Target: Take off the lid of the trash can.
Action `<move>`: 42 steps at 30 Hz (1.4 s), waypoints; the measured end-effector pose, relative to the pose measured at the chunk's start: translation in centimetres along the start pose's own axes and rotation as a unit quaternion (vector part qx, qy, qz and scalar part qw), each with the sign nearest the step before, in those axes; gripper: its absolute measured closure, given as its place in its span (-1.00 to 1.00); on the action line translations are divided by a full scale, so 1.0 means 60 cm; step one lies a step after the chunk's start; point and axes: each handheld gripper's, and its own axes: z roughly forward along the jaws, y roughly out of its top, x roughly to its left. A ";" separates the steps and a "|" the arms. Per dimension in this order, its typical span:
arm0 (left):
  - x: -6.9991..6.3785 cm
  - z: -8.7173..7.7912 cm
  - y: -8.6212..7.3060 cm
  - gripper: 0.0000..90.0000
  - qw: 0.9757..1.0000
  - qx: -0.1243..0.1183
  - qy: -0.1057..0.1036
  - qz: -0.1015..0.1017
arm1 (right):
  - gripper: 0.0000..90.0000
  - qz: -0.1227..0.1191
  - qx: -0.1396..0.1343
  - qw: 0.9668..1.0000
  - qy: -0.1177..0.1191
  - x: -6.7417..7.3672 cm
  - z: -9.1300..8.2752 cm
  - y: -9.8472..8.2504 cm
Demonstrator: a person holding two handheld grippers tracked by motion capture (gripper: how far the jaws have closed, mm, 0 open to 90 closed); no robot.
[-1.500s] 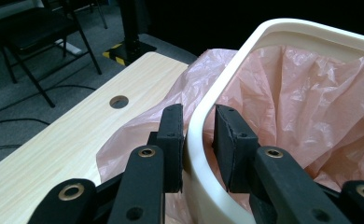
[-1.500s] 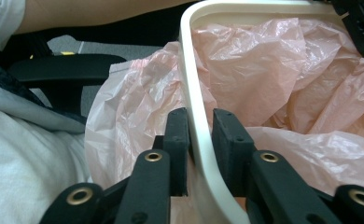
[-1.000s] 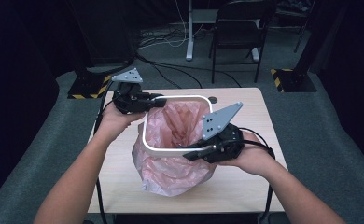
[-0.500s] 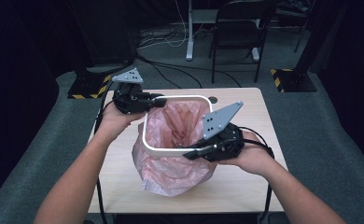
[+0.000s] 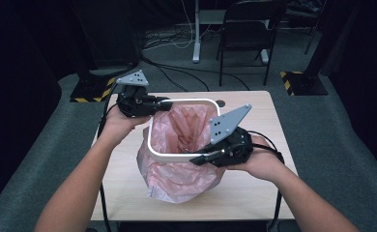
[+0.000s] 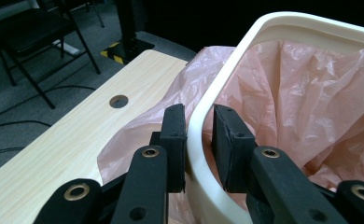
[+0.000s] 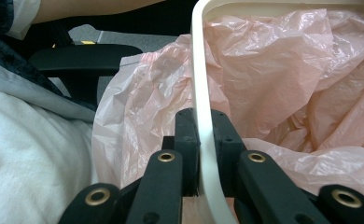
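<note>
A cream rounded-square bin rim (image 5: 186,101) carries a crumpled pink plastic bag (image 5: 181,176) that hangs down onto the wooden table (image 5: 259,193). My left gripper (image 5: 165,103) is at the rim's far left corner. In the left gripper view (image 6: 199,126) its pads sit on either side of the rim (image 6: 311,23), shut on it. My right gripper (image 5: 196,158) holds the near right side. Its jaws have just been closing, and in the right gripper view (image 7: 203,126) both pads press the rim (image 7: 198,56). Pink bag (image 7: 273,60) lines the inside.
A round cable hole (image 6: 118,101) sits in the table top beyond the bag. On the floor behind the table stand a black folding chair (image 5: 249,29), a stand with loose cables, and two yellow-and-black striped bases (image 5: 92,89) (image 5: 297,79).
</note>
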 end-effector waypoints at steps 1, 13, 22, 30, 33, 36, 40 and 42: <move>0.000 0.000 0.000 0.66 1.000 0.000 0.000 0.000 | 0.85 0.000 0.000 1.000 0.000 0.000 0.000 0.000; -0.005 -0.015 0.020 0.67 1.000 -0.003 0.003 0.009 | 0.85 -0.008 -0.006 1.000 -0.003 0.002 -0.009 0.007; -0.006 -0.023 0.034 0.67 1.000 -0.002 0.004 0.009 | 0.85 -0.011 -0.009 1.000 -0.005 0.002 -0.020 0.017; -0.011 -0.034 0.049 0.68 1.000 -0.002 0.002 0.012 | 0.83 -0.016 -0.016 1.000 -0.010 0.008 -0.034 0.030; -0.014 -0.037 0.051 0.68 1.000 -0.006 0.002 0.012 | 0.83 -0.018 -0.018 1.000 -0.011 0.010 -0.039 0.034; -0.014 -0.036 0.051 0.68 1.000 -0.006 0.001 0.013 | 0.84 -0.020 -0.016 1.000 -0.010 0.011 -0.039 0.035; -0.015 -0.037 0.051 0.67 1.000 -0.009 0.000 0.012 | 0.86 -0.022 -0.017 1.000 -0.010 0.013 -0.038 0.034; -0.016 -0.038 0.051 0.67 1.000 -0.010 0.000 0.013 | 0.86 -0.024 -0.017 1.000 -0.011 0.014 -0.038 0.034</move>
